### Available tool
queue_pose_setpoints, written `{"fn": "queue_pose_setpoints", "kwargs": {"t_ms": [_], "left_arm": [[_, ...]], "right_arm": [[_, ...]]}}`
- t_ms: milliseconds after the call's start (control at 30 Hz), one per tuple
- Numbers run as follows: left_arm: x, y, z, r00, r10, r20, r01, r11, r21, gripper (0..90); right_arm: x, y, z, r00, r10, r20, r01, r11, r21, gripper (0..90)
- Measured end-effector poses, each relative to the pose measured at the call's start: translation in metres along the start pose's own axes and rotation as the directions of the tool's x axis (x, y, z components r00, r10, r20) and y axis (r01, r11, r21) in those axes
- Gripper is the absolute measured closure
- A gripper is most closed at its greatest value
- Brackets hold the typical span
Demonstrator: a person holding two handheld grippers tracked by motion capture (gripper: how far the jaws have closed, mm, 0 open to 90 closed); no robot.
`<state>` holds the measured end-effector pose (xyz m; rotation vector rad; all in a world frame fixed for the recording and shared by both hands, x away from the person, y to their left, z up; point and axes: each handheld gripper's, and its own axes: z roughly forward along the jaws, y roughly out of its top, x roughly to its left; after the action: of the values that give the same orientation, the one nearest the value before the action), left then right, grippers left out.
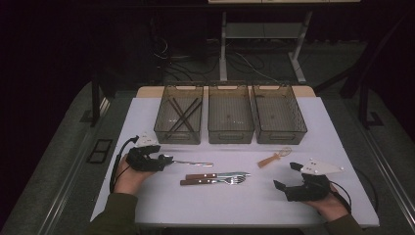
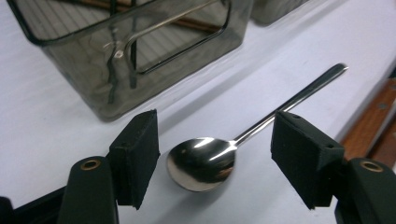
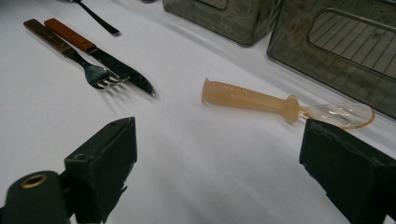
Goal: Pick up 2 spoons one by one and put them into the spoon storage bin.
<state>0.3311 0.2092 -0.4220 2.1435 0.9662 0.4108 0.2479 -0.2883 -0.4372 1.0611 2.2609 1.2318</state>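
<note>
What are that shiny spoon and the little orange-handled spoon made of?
The shiny silver spoon between the left gripper's open jaws looks like polished metal, probably steel: its bowl mirrors the surroundings. The small spoon with a matte orange handle looks plastic or silicone, with raised moulded lettering and a clear, see-through bowl.

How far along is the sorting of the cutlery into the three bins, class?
Done: the left bin already holds several dark sticks; the middle bin and right bin look empty. In hand: the left gripper has its jaws open around the bowl of the metal spoon, not yet gripping. Left: the fork, the knife and the plastic spoon lie on the table; the right gripper is open.
</note>
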Motion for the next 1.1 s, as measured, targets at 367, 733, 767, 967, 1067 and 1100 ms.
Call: {"fn": "queue_pose_setpoints", "kwargs": {"t_ms": [367, 733, 767, 967, 1067, 1100], "left_arm": [[0.013, -0.005, 0.012, 0.9993, -0.037, 0.006, 0.037, 0.9982, 0.047, 36.4], [0.016, -0.008, 0.018, 0.9994, -0.012, 0.031, 0.009, 0.9948, 0.101, 42.3], [0.015, -0.009, 0.019, 0.9994, -0.017, 0.03, 0.014, 0.9951, 0.098, 42.7], [0.014, -0.009, 0.019, 0.9995, 0.005, 0.032, -0.008, 0.9941, 0.108, 45.8], [0.013, -0.01, 0.018, 0.9987, 0.026, 0.045, -0.031, 0.9937, 0.108, 47.0], [0.012, -0.01, 0.018, 0.9982, 0.033, 0.05, -0.038, 0.9936, 0.106, 47.5]], "right_arm": [[0.001, 0.0, 0.0, 1.0, -0.002, 0.0, 0.002, 1.0, 0.0, 11.3], [-0.001, 0.0, 0.0, 1.0, 0.006, 0.001, -0.006, 1.0, 0.0, 11.3], [-0.001, 0.0, 0.0, 1.0, 0.008, 0.001, -0.008, 1.0, -0.001, 11.3], [-0.002, -0.001, 0.0, 0.9999, 0.01, 0.004, -0.01, 1.0, 0.001, 11.3], [-0.002, -0.001, 0.0, 0.9999, 0.012, 0.006, -0.012, 1.0, 0.0, 11.3], [-0.002, -0.001, 0.0, 0.9999, 0.01, 0.006, -0.01, 1.0, -0.001, 11.3]]}}
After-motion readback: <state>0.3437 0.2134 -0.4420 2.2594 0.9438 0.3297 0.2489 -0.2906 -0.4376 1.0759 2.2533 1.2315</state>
